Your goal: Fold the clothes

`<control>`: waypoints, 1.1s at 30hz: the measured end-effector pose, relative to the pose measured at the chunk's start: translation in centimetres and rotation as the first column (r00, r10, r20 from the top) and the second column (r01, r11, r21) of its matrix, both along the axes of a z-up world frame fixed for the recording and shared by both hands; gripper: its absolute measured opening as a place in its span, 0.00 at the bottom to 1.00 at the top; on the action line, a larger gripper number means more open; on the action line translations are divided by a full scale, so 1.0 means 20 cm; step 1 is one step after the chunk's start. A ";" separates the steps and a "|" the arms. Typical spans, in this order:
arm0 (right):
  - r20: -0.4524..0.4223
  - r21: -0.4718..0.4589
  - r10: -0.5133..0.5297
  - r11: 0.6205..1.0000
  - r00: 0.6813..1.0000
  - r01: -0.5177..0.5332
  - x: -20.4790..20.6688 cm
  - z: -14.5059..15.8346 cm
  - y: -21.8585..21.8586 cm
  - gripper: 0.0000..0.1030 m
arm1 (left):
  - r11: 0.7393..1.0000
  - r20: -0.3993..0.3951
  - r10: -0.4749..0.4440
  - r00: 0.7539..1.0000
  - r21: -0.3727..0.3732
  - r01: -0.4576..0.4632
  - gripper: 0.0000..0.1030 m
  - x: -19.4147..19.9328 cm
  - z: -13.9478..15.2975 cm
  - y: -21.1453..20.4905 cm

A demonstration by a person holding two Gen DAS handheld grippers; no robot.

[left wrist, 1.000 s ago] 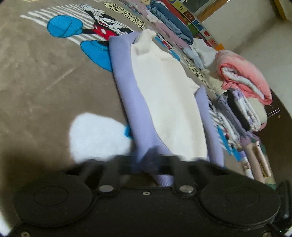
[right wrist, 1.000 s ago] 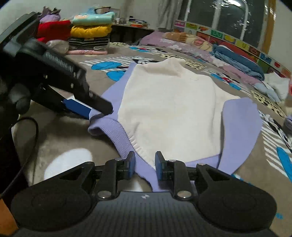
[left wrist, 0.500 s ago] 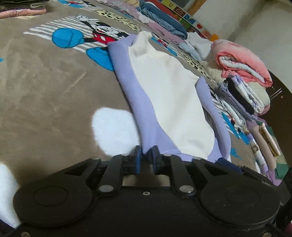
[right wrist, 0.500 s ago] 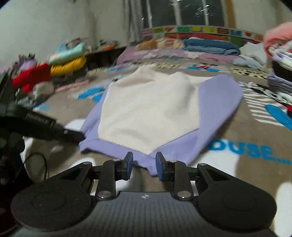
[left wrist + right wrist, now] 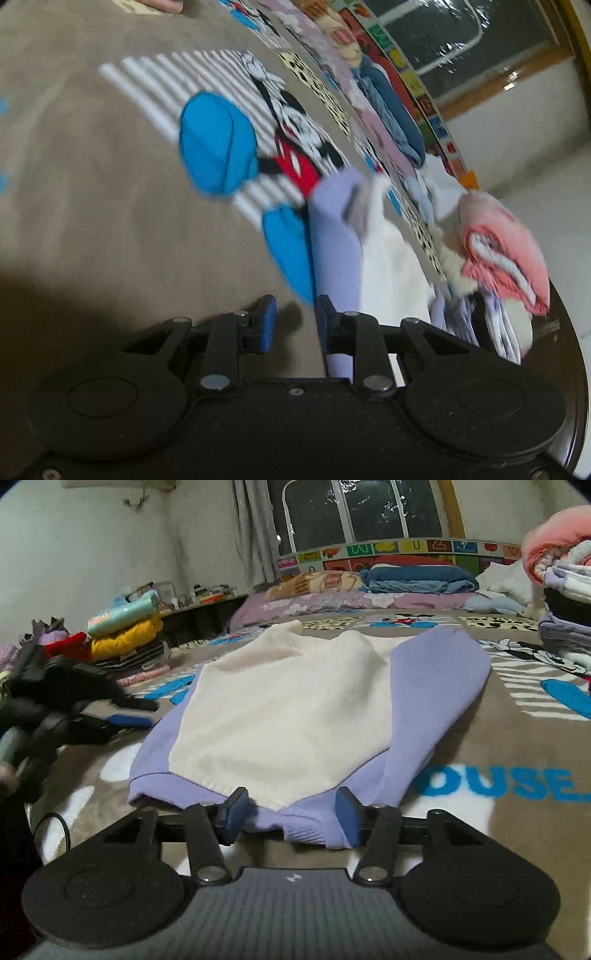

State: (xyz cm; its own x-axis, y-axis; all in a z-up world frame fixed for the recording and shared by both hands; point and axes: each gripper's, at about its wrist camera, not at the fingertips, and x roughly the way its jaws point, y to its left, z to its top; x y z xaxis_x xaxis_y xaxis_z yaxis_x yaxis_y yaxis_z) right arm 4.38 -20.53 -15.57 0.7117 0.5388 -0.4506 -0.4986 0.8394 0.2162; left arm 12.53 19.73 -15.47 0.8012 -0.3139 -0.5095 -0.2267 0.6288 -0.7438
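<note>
The right gripper [image 5: 291, 814] has a dark grey ribbed body bearing a small white mark, two round black discs at its sides, black linkage arms with silver rivets, and blue pads [image 5: 236, 812] on its fingers. The left gripper [image 5: 293, 319] is black, with the same discs, silver rivets and blue pads [image 5: 267, 321], plus small screws along its body.

The left gripper [image 5: 293, 319] points down at a slant, its jaws a little apart with nothing between the blue pads [image 5: 267, 321]. In the right wrist view it shows blurred at the far left [image 5: 125, 712]. The right gripper [image 5: 291, 814] also tilts downward, its jaws opening, the pads [image 5: 236, 810] standing clear of the cloth hem lying between them.
</note>
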 end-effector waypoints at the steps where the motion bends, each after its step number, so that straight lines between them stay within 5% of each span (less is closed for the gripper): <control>1: 0.005 0.000 0.001 1.000 1.000 -0.001 -0.01 0.00 0.00 0.52 | 1.000 -0.002 -0.005 1.000 -0.001 0.005 0.21 0.07 0.01 0.02; 11: -0.008 0.094 0.001 0.996 1.000 0.000 0.02 -0.03 -0.04 0.52 | 0.998 -0.020 -0.058 0.998 0.010 0.058 0.28 0.56 0.04 0.06; 13: -0.009 0.106 0.001 0.994 1.000 0.000 0.02 -0.04 -0.04 0.52 | 0.996 -0.025 -0.071 0.997 0.061 0.072 0.27 0.60 0.04 0.03; 15: -0.010 0.115 0.002 0.993 1.000 -0.001 0.02 -0.04 -0.04 0.52 | 0.981 -0.026 -0.094 0.995 0.167 0.097 0.07 0.60 0.08 -0.03; 17: -0.011 0.123 0.002 0.992 1.000 -0.001 0.02 -0.05 -0.05 0.52 | 0.954 -0.002 -0.123 0.992 0.276 0.118 0.01 0.58 0.14 -0.12; 23: -0.016 0.137 0.002 0.991 1.000 0.000 0.02 -0.05 -0.05 0.52 | 0.756 0.075 -0.325 0.943 0.620 0.211 0.01 0.46 0.35 -0.56; 26: -0.017 0.141 0.001 0.990 1.000 0.001 0.02 -0.05 -0.05 0.52 | 0.620 0.029 -0.437 0.899 0.734 0.278 0.01 0.44 0.33 -0.80; 31: -0.018 0.142 0.000 0.990 1.000 0.003 0.02 -0.05 -0.05 0.52 | 0.337 -0.142 -0.598 0.788 0.848 0.409 0.03 0.39 0.16 -1.14; 33: -0.018 0.144 0.000 0.990 1.000 0.002 0.02 -0.04 -0.05 0.52 | 0.286 -0.164 -0.660 0.733 0.847 0.447 0.03 0.33 0.14 -1.20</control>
